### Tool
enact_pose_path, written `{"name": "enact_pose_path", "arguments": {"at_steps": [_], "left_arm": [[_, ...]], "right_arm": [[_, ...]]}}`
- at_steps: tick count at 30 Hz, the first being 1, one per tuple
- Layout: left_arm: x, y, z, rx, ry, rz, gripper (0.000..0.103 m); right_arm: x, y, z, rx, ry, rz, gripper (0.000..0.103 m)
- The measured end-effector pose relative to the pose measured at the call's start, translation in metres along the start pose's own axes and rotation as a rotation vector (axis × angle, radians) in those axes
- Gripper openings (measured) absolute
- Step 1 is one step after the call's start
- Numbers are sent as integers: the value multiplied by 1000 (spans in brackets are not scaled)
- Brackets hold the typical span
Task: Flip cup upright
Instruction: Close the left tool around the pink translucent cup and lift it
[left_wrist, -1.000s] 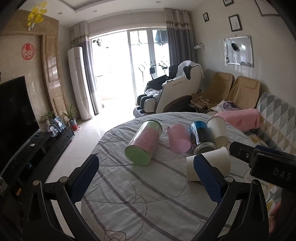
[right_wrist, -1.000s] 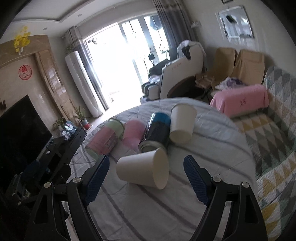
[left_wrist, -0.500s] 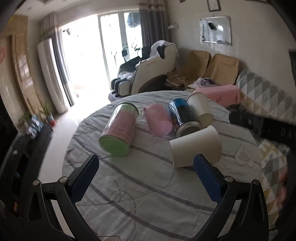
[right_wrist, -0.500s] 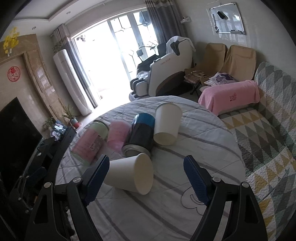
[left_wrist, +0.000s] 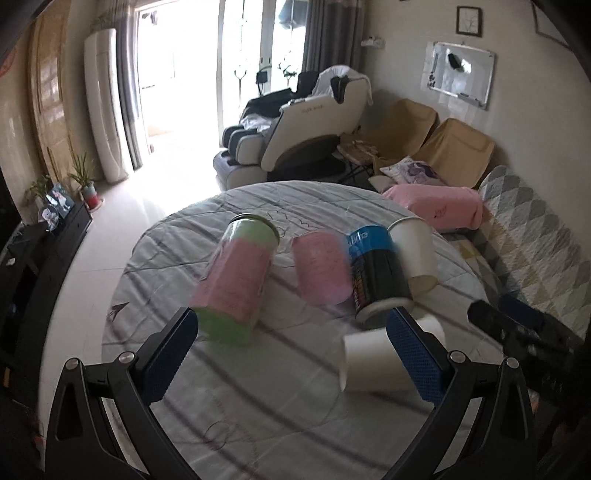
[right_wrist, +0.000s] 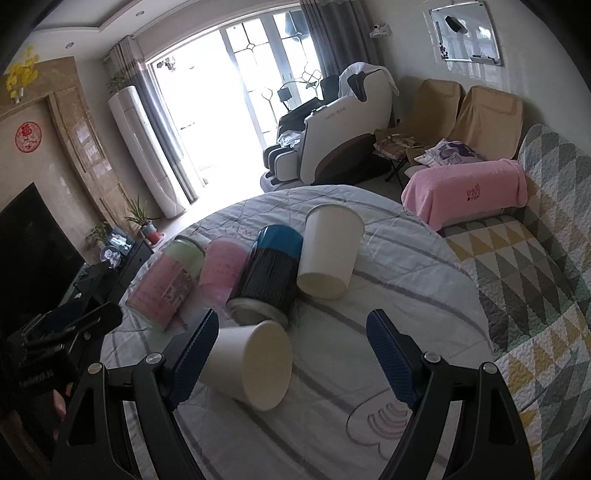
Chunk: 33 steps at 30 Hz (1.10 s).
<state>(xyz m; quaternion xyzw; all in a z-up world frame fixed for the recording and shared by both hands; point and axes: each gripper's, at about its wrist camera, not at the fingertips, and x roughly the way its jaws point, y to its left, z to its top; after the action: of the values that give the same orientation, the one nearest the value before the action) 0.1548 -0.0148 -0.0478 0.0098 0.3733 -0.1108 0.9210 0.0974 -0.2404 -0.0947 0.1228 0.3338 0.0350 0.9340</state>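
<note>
Approach phase: nearest paper cup (right_wrist: 249, 363) now framed by the right gripper (right_wrist: 291, 354).

Vs 1 s ago, cup sits lower and nearer in R view, on its side on the table (right_wrist: 406, 295). Both grippers (left gripper (left_wrist: 291, 354) incl.) are held wide, nothing gripped; upright flip not begun.

We look from two wrist cameras, each low over the table (left_wrist: 280, 406) and facing along its own fingers toward the window (right_wrist: 236, 92) beyond. Our left view sits left of the near cup (left_wrist: 373, 363), close to it; our right view sits nearer, with the near cup (right_wrist: 251, 363) just ahead. Both views share the table (right_wrist: 406, 295), its row of lying containers and the window (left_wrist: 221, 55).
</note>
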Motion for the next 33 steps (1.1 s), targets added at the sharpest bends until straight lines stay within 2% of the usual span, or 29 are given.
{"name": "enact_pose_path", "arguments": {"at_steps": [4, 8, 14, 16, 18, 26, 33], "left_arm": [[22, -12, 12, 2, 28, 37, 103], [44, -18, 20, -11, 75, 33, 102], [80, -25, 31, -38, 155, 30, 93], [90, -28, 33, -38, 176, 31, 85], [99, -31, 34, -38, 197, 28, 82], [125, -33, 31, -45, 248, 43, 80], [136, -32, 31, -39, 262, 46, 80]], "right_arm": [[10, -5, 7, -20, 4, 0, 84], [22, -7, 14, -57, 17, -9, 84], [38, -10, 23, -98, 31, -8, 84], [41, -10, 25, -112, 30, -9, 84], [45, -11, 27, -122, 35, -18, 84], [62, -13, 32, -136, 56, -8, 84], [72, -10, 35, -156, 63, 3, 84]]}}
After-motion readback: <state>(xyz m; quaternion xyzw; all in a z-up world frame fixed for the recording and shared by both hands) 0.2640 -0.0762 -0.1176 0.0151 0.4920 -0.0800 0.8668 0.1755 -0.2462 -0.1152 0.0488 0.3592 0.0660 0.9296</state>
